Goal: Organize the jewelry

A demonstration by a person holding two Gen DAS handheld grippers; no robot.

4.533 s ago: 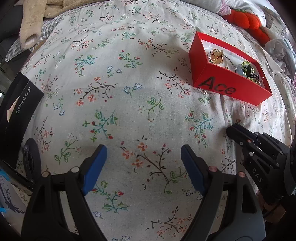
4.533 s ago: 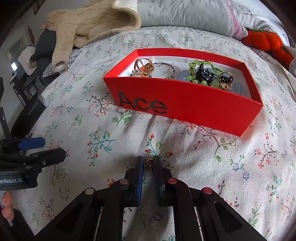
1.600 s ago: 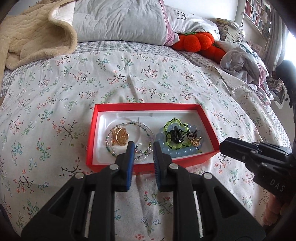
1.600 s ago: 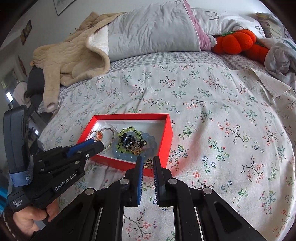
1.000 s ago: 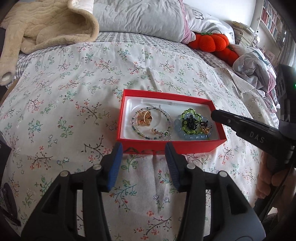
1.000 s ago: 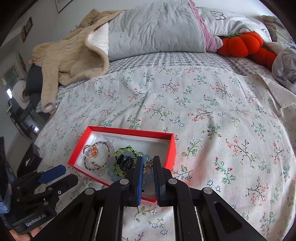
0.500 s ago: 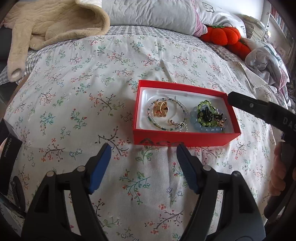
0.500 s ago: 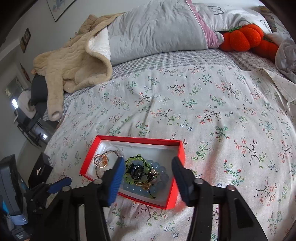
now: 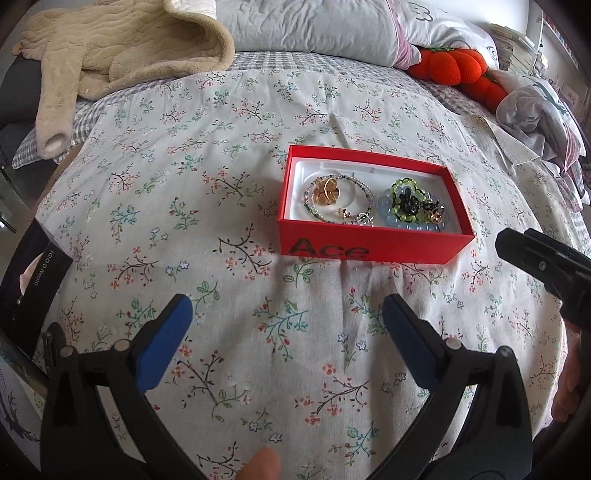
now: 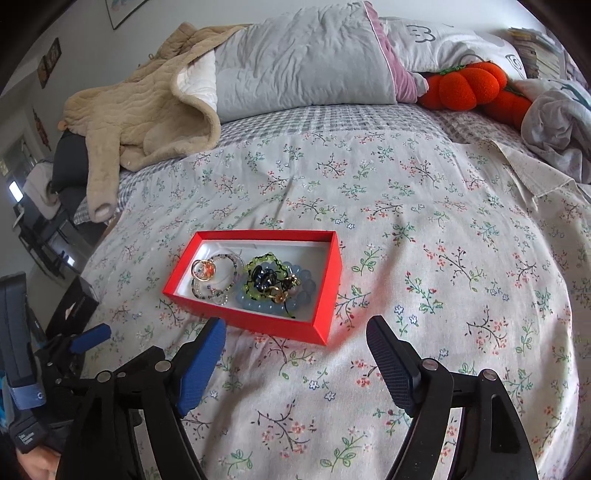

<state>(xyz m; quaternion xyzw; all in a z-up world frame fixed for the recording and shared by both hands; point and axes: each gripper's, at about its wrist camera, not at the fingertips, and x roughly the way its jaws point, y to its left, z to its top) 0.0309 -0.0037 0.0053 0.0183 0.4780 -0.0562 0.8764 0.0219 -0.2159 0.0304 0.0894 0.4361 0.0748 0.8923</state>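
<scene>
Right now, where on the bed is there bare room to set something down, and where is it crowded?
Free: bedspread left of the red box, and between box and open left gripper. In the right view, it is bare right of the box. Crowded: inside the box, bracelets overlapping.

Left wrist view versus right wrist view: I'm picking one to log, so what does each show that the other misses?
Only the left wrist view shows the "Ace" lettering on the box's front wall.

Only the right wrist view shows the framed picture on the wall and the box's bare right wall.

Both show the red box on the floral bedspread with jewelry inside, the beige robe, the orange plush, and open, empty tongs: left, right.
</scene>
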